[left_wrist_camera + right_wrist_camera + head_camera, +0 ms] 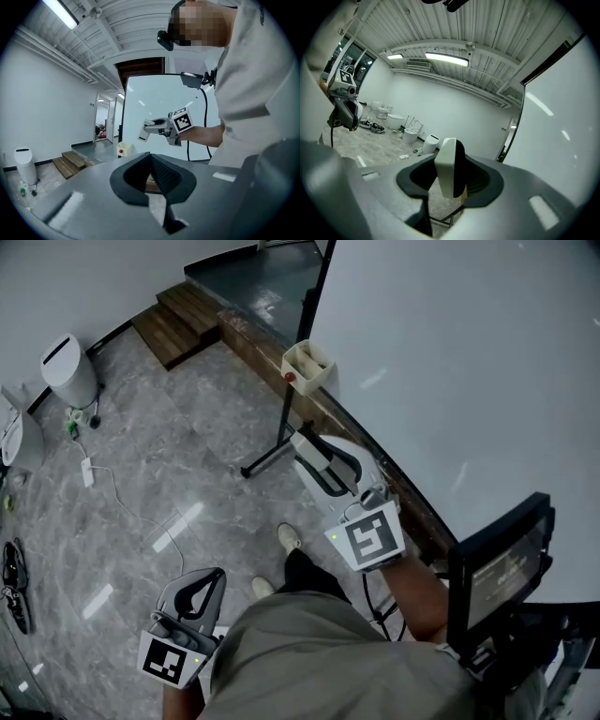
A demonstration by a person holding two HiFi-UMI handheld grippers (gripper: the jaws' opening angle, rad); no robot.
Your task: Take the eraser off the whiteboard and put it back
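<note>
While the person stands beside the whiteboard (450, 381), the head view shows the right gripper (323, 470) raised just in front of its lower edge, with the eraser (307, 451) at the tip, off the board's surface. The left gripper (208, 582) hangs low over the grey floor (169, 474), well apart from the whiteboard, its jaws drawn together with nothing in them. A small cream box (307, 367) with a red dot sits by the whiteboard's stand.

In the left gripper view, the left gripper (150, 157) has its dark jaws meeting at the tips, with only floor showing in the gap behind them. Beyond them the right gripper (149, 127) holds the eraser (144, 133) out in front of the whiteboard (154, 108).

In the right gripper view, the right gripper (450, 168) has its jaws clamped on the eraser (446, 164), which stands upright between them, white body to the left and black felt toward the whiteboard (562, 131), clear of it.
</note>
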